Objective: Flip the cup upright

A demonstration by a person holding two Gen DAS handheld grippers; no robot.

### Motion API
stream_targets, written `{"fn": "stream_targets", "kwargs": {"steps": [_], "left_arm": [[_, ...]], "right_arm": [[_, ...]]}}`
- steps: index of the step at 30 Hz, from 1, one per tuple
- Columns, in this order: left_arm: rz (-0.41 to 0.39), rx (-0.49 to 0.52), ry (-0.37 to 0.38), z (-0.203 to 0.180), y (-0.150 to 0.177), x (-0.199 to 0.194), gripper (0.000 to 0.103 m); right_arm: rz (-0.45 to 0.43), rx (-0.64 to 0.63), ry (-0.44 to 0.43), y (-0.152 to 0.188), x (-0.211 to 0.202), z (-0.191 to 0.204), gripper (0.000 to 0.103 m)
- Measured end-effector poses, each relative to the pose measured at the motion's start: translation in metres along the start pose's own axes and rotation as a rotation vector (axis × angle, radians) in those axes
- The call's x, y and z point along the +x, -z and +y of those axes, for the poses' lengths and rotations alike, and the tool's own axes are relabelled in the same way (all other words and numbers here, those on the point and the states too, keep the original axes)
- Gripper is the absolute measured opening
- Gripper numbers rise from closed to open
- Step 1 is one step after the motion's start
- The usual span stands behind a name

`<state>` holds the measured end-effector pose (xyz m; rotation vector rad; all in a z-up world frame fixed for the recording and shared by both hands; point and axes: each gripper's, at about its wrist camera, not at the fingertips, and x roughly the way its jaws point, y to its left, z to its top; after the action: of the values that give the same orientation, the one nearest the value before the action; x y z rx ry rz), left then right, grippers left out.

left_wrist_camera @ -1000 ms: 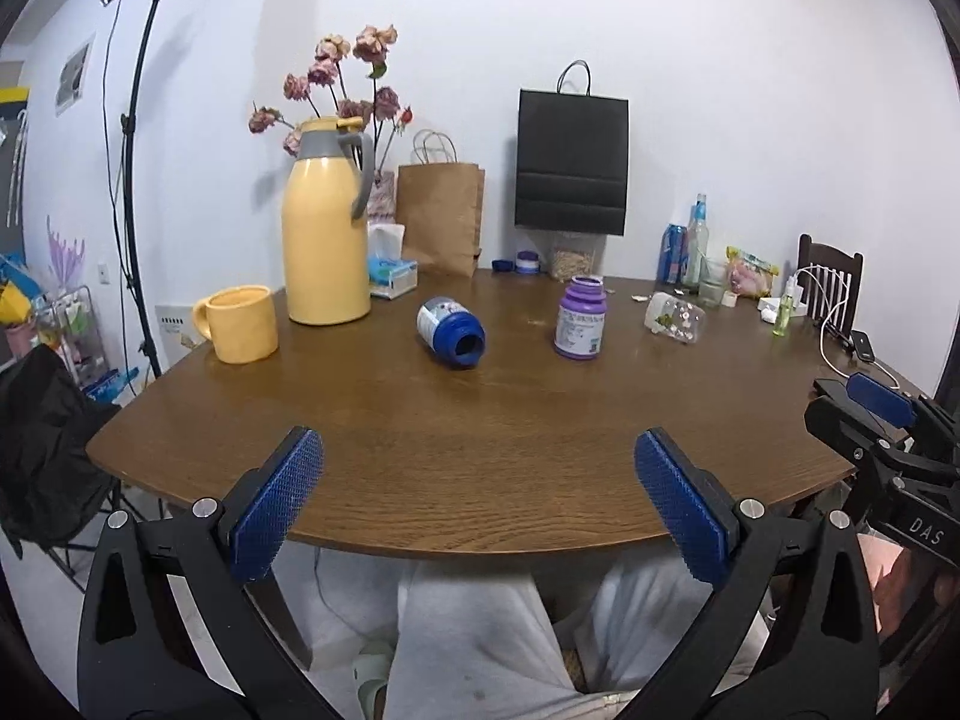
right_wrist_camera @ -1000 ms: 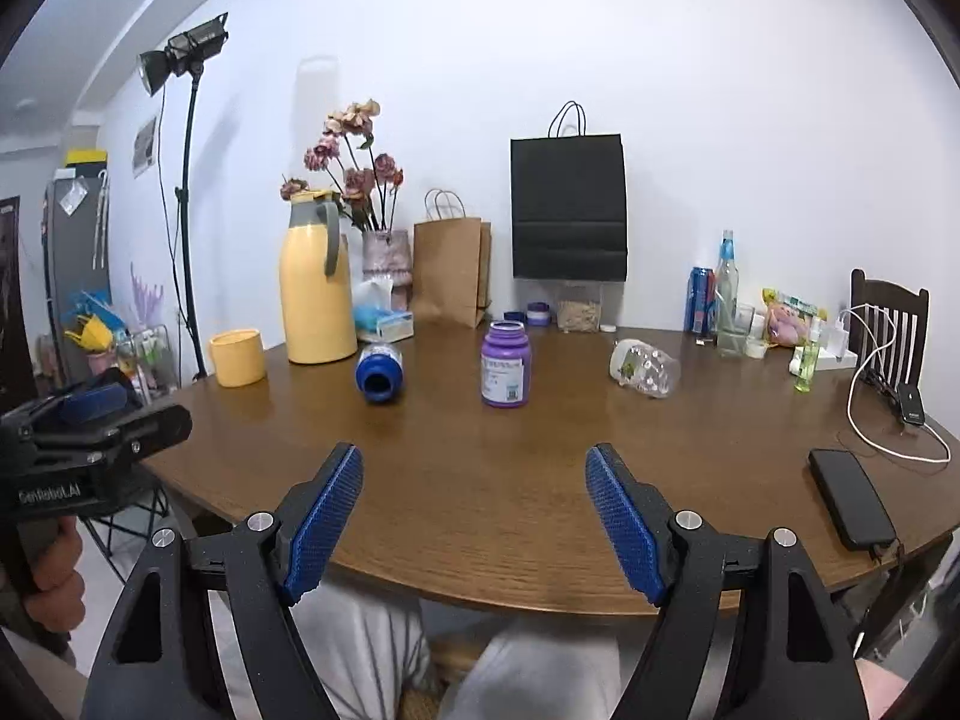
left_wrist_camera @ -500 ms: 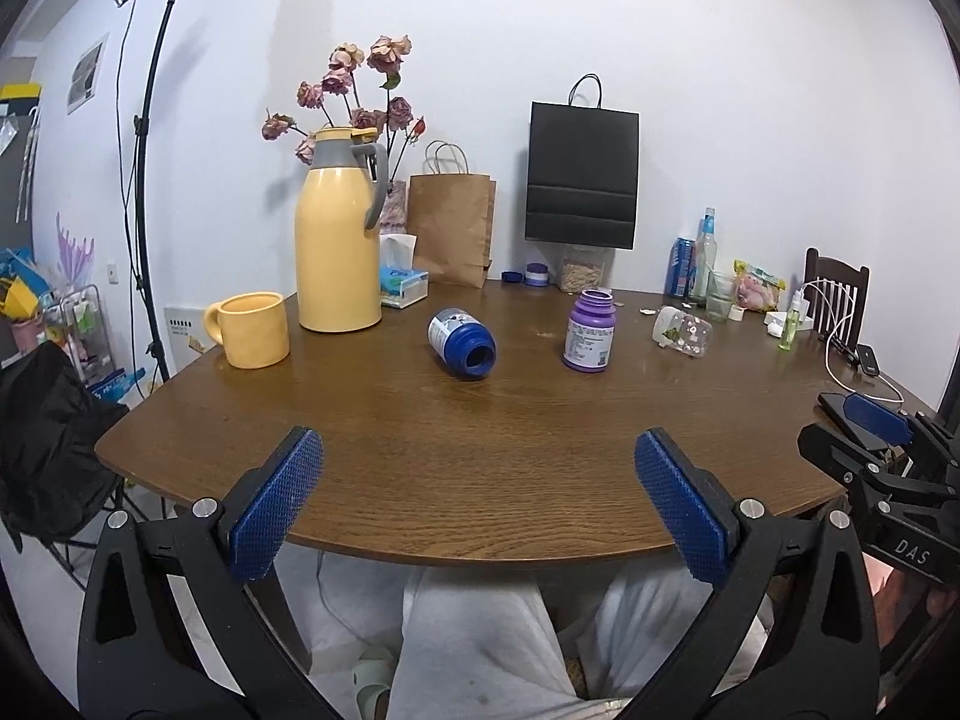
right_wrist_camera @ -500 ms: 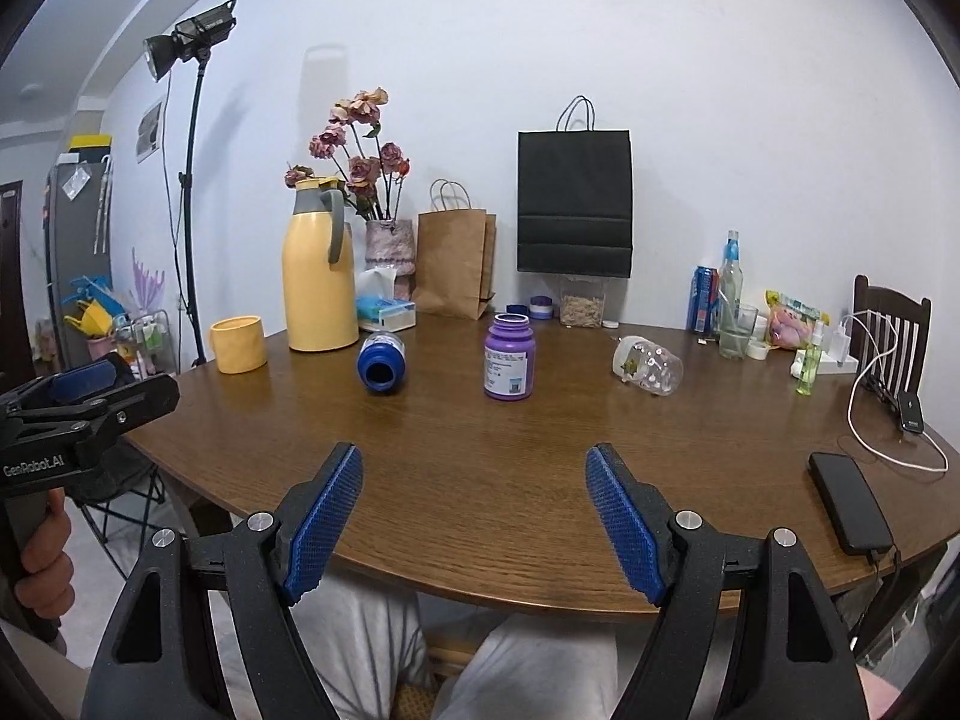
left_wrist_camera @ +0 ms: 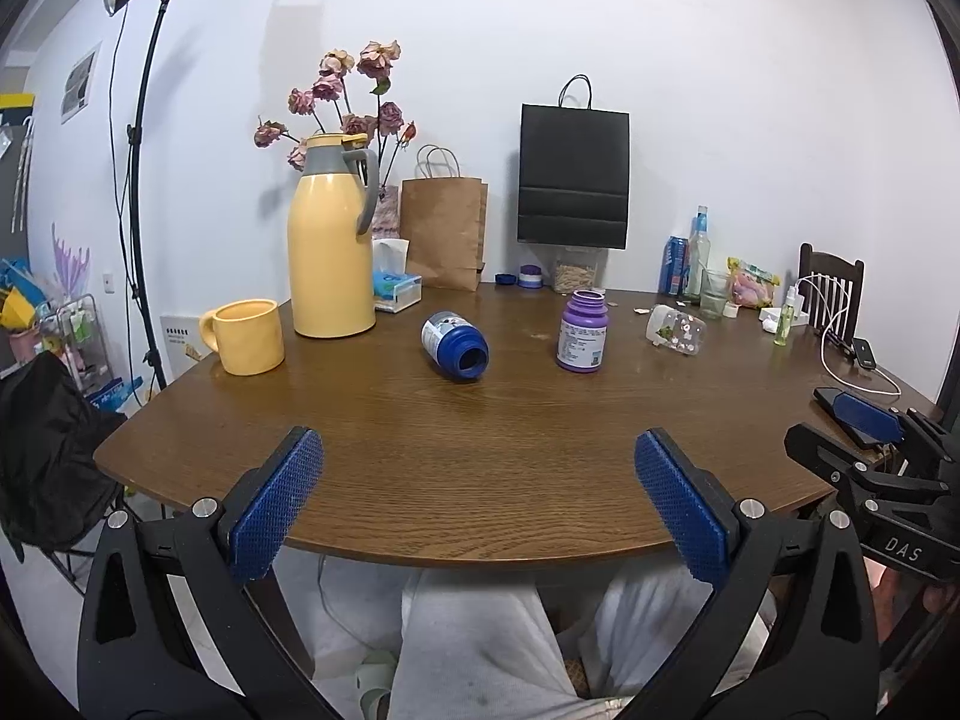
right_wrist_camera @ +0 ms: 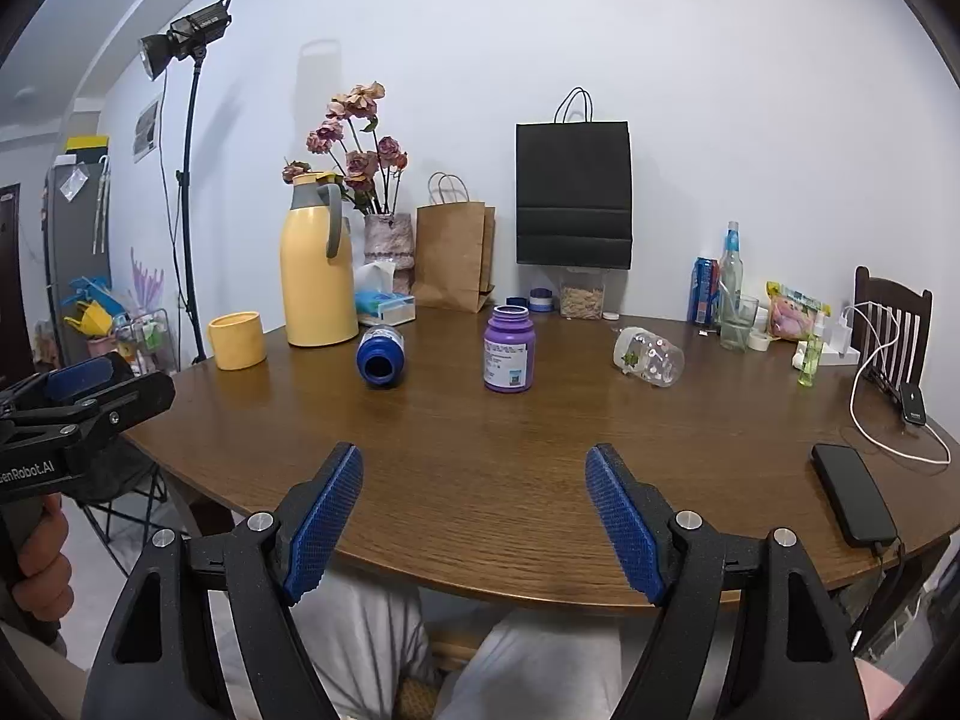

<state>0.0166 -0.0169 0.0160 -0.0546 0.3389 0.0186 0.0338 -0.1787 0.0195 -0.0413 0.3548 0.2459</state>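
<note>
A blue cup-like bottle (left_wrist_camera: pixel 454 346) lies on its side on the brown table (left_wrist_camera: pixel 480 456), open mouth toward me; it also shows in the right wrist view (right_wrist_camera: pixel 380 356). A clear cup (left_wrist_camera: pixel 676 329) lies tipped over at the right, also in the right wrist view (right_wrist_camera: pixel 649 356). A purple bottle (left_wrist_camera: pixel 582 331) stands upright between them. My left gripper (left_wrist_camera: pixel 477 504) is open and empty at the table's near edge. My right gripper (right_wrist_camera: pixel 474 519) is open and empty, also at the near edge, and shows at the right of the left wrist view (left_wrist_camera: pixel 864 438).
A yellow mug (left_wrist_camera: pixel 245 336) and tall yellow thermos (left_wrist_camera: pixel 331 237) stand at the left. Paper bags (left_wrist_camera: pixel 444 234), a tissue box and small jars line the back. A phone (right_wrist_camera: pixel 853 493) with a cable lies at the right edge. A light stand (left_wrist_camera: pixel 141 180) stands left of the table.
Both views have shifted slightly, with the grippers rising and drawing back a little from the table. Both stay open. Objects on the table have not moved.
</note>
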Motion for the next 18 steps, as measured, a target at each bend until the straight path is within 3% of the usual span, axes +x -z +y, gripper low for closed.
{"fn": "stream_targets", "kwargs": {"steps": [18], "left_arm": [[-0.005,0.001,0.005,-0.0024,-0.0013,-0.0017,0.103]], "right_arm": [[0.007,-0.008,-0.005,0.0015,0.0024,-0.0005,0.081]]}}
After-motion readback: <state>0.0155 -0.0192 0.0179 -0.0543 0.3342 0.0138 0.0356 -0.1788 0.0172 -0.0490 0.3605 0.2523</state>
